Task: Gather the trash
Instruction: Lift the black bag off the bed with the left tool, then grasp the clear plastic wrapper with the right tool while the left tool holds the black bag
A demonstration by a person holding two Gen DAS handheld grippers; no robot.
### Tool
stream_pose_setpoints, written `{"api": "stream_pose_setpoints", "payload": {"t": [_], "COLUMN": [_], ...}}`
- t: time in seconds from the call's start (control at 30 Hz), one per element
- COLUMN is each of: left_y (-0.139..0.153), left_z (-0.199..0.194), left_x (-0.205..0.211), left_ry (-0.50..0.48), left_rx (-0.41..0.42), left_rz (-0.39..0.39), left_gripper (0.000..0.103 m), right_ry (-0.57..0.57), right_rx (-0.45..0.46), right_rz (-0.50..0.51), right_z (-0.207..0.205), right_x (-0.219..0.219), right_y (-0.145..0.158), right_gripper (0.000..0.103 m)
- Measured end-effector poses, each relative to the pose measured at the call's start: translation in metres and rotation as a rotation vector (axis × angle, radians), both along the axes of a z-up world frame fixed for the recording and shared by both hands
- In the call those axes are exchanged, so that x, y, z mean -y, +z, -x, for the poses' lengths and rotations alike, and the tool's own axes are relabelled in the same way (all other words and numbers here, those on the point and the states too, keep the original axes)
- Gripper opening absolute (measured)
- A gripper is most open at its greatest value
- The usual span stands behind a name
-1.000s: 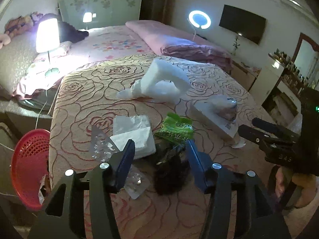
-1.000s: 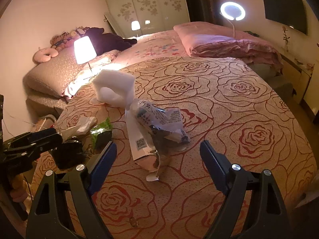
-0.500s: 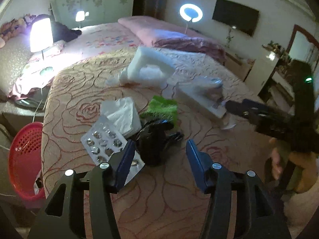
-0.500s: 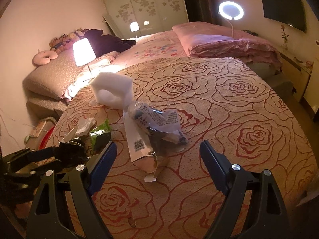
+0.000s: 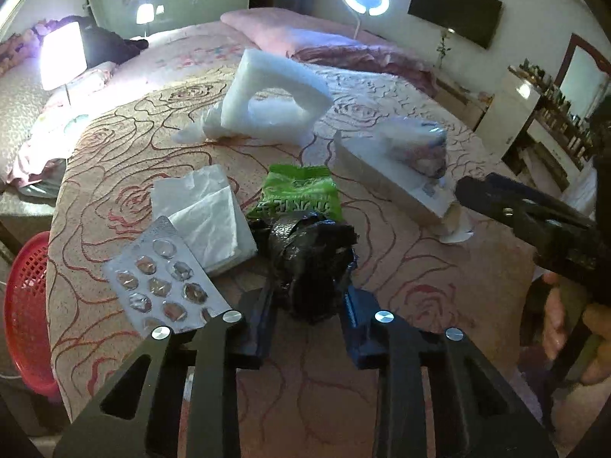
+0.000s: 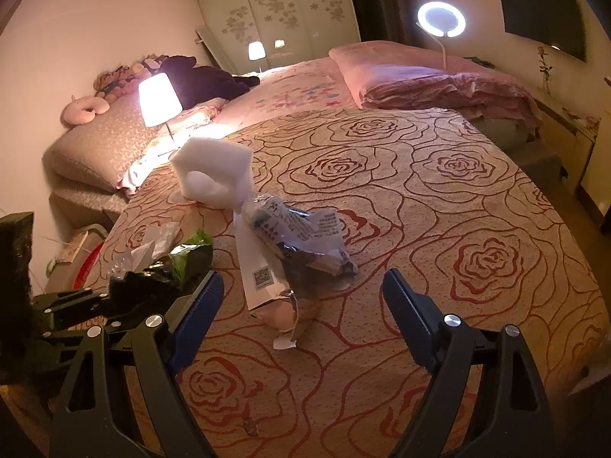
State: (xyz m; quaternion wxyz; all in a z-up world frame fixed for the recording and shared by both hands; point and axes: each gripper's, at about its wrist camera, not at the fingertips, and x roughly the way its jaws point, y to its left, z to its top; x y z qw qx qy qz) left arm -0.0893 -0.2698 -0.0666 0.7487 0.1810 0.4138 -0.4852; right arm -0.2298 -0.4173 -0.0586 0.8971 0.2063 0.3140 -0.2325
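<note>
Rose-patterned bed carries the litter. My left gripper is closing its fingers on the crumpled black bag, lying directly between them. My right gripper hangs wide open, empty, nearer the printed wrapper.

No legible text; QR code on white card; print on plastic wrapper and green packet too blurred.

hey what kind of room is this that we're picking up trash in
A bedroom, almost certainly. The trash lies on a bed with a rose-patterned bedspread, a folded pink quilt sits at its far side, and a lit bedside lamp and a sliding-door wardrobe stand beyond.
</note>
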Motion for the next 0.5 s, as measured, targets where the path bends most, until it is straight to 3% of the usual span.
{"api": "stream_pose_setpoints", "payload": {"t": [0.3, 0.5], "left_y": [0.047, 0.062], "left_z": [0.003, -0.002], "left_x": [-0.040, -0.059], "left_ry": [0.027, 0.100], "left_rx": [-0.006, 0.064], "left_rz": [0.174, 0.196], "left_gripper": [0.027, 0.027], "right_ry": [0.011, 0.025], "right_rx": [0.015, 0.020], "right_rz": [0.022, 0.007], "right_z": [0.001, -0.004], "right_x": [-0.003, -0.003], "right_y": [0.006, 0.009], "right_gripper": [0.082, 0.082]}}
